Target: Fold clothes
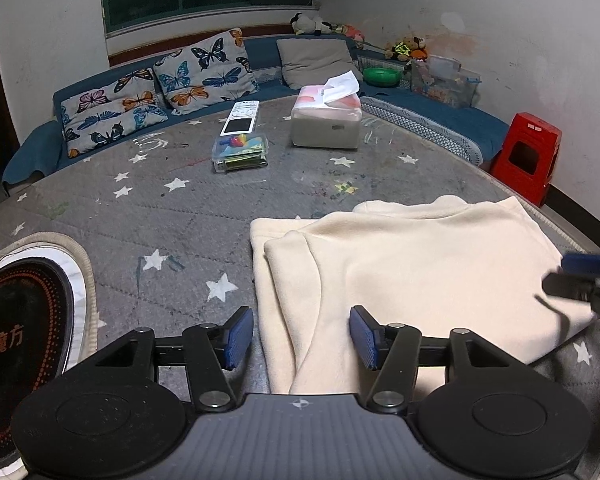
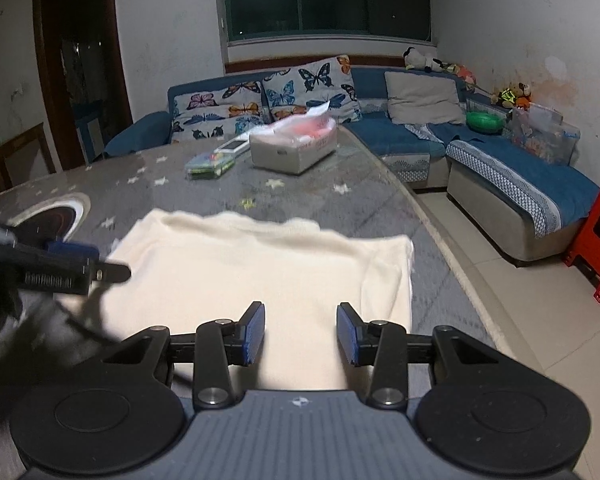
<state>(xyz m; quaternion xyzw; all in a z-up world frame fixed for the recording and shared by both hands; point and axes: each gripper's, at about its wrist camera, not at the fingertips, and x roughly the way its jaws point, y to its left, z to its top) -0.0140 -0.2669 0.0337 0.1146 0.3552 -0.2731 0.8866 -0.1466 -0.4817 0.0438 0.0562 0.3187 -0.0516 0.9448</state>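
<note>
Clear plastic box [image 1: 241,151] w/ colourful bits sits mid-frame; tissue box [image 1: 326,120] beside it, one tissue sticking up. 2 butterfly cushions [image 1: 160,88], 1 grey. Cream fleece garment [image 1: 400,280], folded flat w/ layered edges, lies lower centre on tabletop [image 1: 160,216]. Left gripper [image 1: 301,338] & right gripper [image 2: 301,334]: fingers spread, empty, over garment's near edge.

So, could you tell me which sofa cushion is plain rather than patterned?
The grey cushion near the sofa's corner; the other two cushions carry butterfly prints.
</note>
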